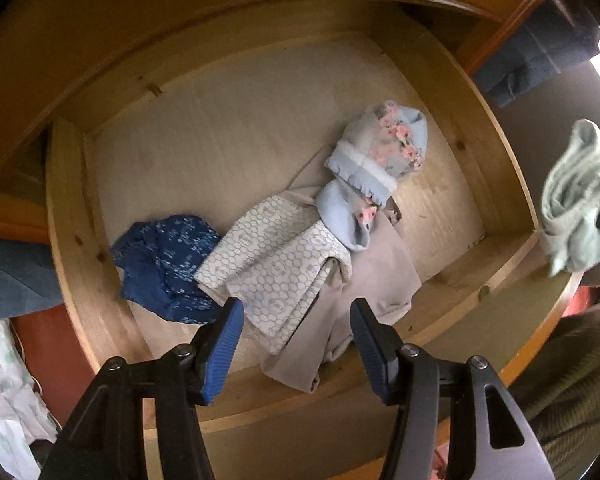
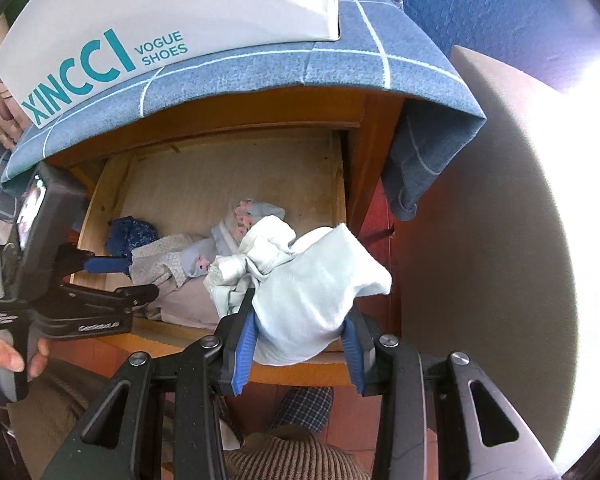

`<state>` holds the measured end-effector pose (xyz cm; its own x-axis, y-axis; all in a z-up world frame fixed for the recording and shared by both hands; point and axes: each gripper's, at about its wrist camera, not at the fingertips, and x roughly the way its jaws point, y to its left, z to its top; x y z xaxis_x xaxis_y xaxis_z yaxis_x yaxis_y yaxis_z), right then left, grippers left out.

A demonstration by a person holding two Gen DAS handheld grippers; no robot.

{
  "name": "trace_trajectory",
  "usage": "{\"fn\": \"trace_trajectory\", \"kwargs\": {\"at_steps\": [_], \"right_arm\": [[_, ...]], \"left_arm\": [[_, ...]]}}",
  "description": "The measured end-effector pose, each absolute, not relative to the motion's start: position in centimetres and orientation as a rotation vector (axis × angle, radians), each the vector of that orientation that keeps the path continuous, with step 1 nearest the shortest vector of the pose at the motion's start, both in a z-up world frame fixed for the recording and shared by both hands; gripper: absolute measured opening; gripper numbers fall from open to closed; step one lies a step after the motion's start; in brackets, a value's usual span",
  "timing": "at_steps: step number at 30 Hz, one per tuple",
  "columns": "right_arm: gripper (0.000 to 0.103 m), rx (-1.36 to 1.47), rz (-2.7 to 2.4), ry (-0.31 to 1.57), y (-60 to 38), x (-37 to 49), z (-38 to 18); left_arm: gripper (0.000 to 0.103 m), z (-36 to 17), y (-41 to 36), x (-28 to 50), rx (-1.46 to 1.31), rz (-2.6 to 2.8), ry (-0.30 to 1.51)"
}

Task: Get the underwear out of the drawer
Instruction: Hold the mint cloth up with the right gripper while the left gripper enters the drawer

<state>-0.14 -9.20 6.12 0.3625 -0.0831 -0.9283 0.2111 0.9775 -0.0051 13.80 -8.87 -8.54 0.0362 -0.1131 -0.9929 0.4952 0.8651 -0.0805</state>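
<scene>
White shoe box [image 2: 100, 20] w/ teal lettering atop blue checked cloth [image 2: 280, 68]; red tile floor [image 2: 412, 208].

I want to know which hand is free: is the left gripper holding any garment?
No, the left gripper hangs open over the drawer, nothing between its fingers.

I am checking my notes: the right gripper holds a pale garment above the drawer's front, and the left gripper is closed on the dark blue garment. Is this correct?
Not quite. The right gripper does hold the pale garment above the front of the drawer. But the left gripper is open and holds nothing; the left wrist view shows it hovering over the clothes, with the dark blue garment lying in the drawer.
</scene>
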Motion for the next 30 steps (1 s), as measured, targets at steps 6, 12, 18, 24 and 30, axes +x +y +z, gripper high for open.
{"fn": "trace_trajectory", "kwargs": {"at_steps": [6,12,18,24,30], "right_arm": [[0.035,0.13,-0.179,1.182,-9.3,-0.3,6.5],[0.035,0.143,-0.172,1.181,-9.6,-0.5,6.7],[0.035,0.139,-0.17,1.185,-9.6,-0.3,6.8],[0.035,0.132,-0.165,1.178,-9.4,-0.5,7.1],[0.035,0.113,-0.151,1.11,-9.2,-1.5,8.5]], "left_arm": [[0.057,-10.8,-9.2,14.6,0.298,-0.452,1.535],[0.057,-11.9,-9.1,15.1,0.305,-0.447,1.571],[0.057,-12.1,-8.0,15.6,0.29,-0.455,1.585],[0.057,-11.9,-6.7,15.8,0.255,-0.45,1.574],[0.057,-11.3,-5.0,15.2,0.22,-0.428,1.554]]}}
